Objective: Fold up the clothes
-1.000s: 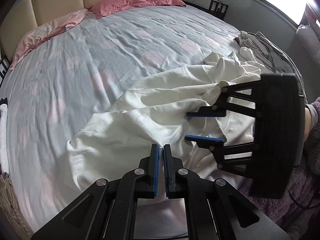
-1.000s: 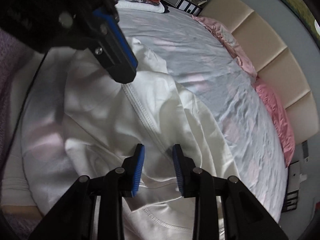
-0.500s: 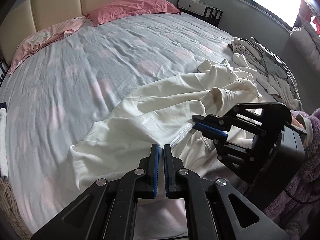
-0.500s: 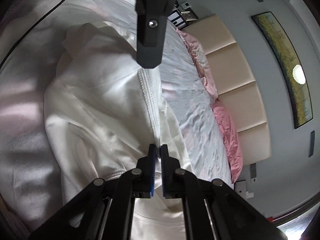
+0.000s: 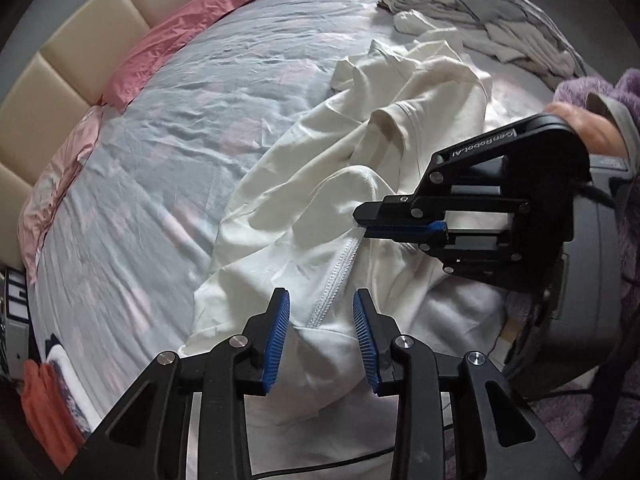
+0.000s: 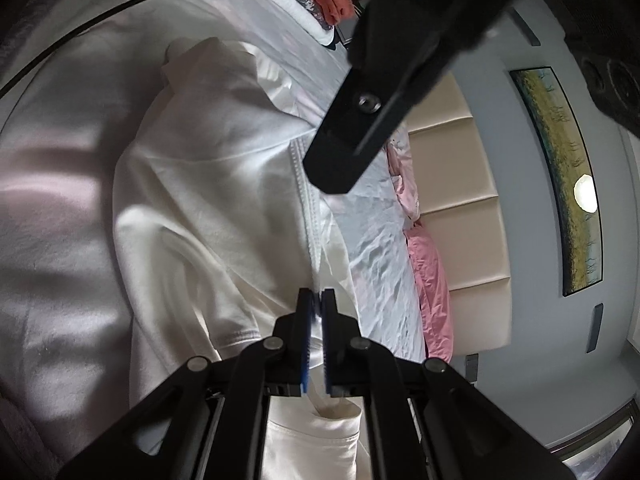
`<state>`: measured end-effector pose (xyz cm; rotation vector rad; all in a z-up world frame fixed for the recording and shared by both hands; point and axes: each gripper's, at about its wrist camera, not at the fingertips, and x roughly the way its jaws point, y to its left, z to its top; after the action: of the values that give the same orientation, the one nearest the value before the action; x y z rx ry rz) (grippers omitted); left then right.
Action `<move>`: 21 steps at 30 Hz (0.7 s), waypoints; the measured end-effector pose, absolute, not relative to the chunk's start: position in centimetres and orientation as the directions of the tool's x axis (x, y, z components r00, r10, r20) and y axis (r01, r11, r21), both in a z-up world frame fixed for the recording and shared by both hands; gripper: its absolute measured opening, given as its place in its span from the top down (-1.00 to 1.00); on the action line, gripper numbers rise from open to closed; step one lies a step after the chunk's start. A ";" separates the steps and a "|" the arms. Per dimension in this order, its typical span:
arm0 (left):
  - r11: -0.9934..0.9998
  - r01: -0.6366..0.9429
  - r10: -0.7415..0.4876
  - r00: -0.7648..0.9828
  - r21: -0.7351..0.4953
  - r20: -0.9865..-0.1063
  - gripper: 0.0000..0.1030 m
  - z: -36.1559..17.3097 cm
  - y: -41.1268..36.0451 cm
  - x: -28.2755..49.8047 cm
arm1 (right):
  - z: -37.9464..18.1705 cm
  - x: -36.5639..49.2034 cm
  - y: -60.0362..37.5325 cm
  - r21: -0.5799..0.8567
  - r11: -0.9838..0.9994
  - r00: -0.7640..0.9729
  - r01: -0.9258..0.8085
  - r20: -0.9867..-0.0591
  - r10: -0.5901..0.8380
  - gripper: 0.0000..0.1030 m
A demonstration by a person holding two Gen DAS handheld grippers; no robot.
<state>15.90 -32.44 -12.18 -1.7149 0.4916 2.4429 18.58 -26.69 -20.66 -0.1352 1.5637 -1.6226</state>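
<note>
Letting go with the left gripper (image 5: 322,330): jaws shut 1 second ago, now wide open around the stitched hem of the crumpled cream cotton shirt (image 5: 320,200) on the grey bedsheet (image 5: 180,120). Pinched tight on that hem by the right gripper (image 6: 315,312). Probably moving along for a new grab.
</note>
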 end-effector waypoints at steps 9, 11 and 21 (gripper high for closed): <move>-0.948 -0.289 -0.056 -0.264 0.134 -0.963 0.32 -15.1 -32.4 13.6 | -19.8 17.8 -26.7 -0.851 0.132 -0.602 0.509 -0.461 -0.652 0.92; -0.963 -0.245 -0.050 -0.259 0.116 -0.964 0.35 -15.8 -32.9 13.2 | -19.7 17.7 -26.8 -0.848 0.132 -0.596 0.513 -0.463 -0.656 0.92; -0.992 -0.019 -0.115 -0.315 0.127 -0.942 0.83 -16.5 -34.2 14.8 | -18.9 16.3 -28.1 -0.806 0.140 -0.562 0.576 -0.515 -0.647 0.92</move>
<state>14.85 -34.19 -16.54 -1.8724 0.1828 2.5899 16.30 -28.13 -18.92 -0.0738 1.4567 -1.6072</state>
